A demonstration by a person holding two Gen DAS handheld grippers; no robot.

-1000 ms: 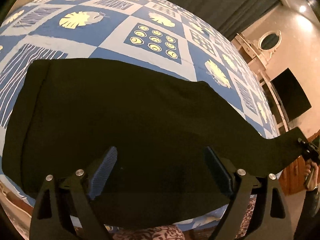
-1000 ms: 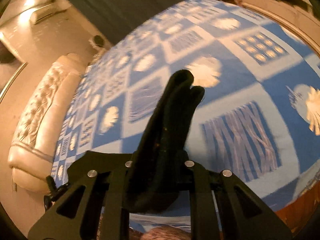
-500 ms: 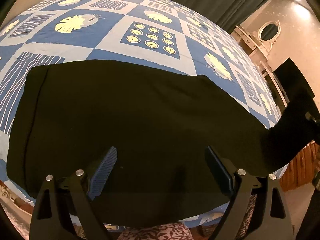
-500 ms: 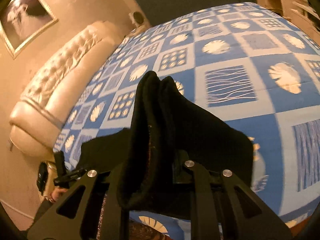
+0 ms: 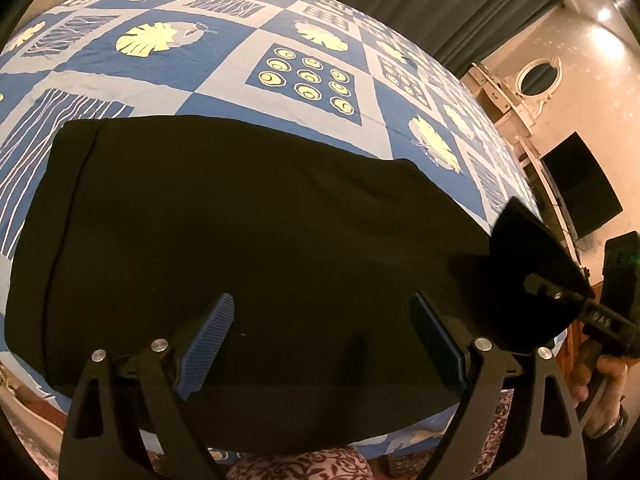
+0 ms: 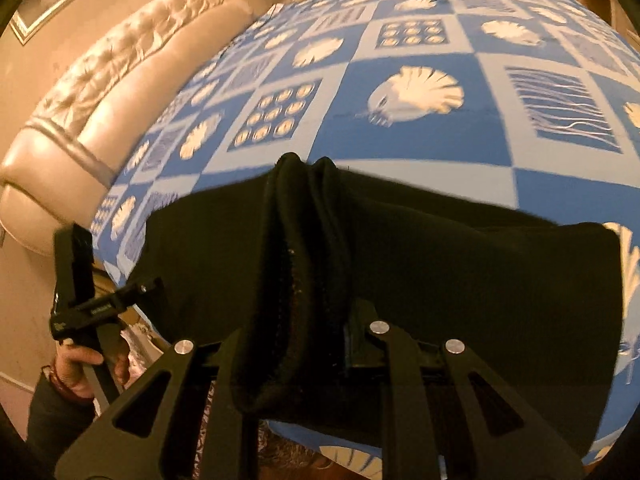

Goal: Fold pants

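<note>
Two grippers work the black pants [image 5: 248, 240], spread on the patterned bed [image 5: 224, 64] across mid-frame, long axis left to right; the right gripper [image 6: 320, 344], fingers clamped on the bunched hem, carries it leftward from right of frame; the left gripper [image 5: 320, 344], fingers wide and empty, hovers above the middle.
</note>
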